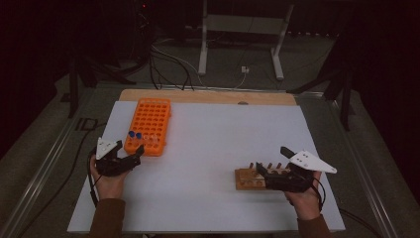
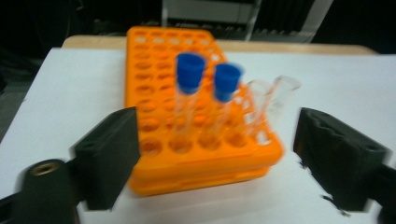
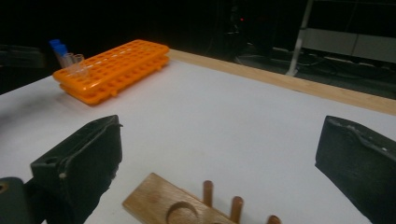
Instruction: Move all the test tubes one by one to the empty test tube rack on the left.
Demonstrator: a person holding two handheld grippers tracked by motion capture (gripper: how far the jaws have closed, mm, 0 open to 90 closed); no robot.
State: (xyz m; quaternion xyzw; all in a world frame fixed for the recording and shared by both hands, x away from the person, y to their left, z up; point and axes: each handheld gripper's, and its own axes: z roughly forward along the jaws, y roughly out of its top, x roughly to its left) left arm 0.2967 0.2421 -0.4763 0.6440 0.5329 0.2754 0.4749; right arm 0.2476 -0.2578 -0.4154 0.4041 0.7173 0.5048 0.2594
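Left gripper (image 1: 130,159) open at the near end of the orange rack (image 1: 148,125), right gripper (image 1: 265,174) open over the wooden rack (image 1: 246,179).

The left fingers (image 2: 108,156) stand wide with nothing between them; the orange rack sits just beyond them on the white surface (image 1: 218,148), its two blue-capped tubes (image 2: 190,74) and two uncapped clear tubes (image 2: 268,95) upright in the near rows. The right fingers (image 3: 81,163) are spread wide too, the wooden rack with its pegs lying low between them, untouched as far as shows.

Bare tabletop (image 1: 213,148) between racks
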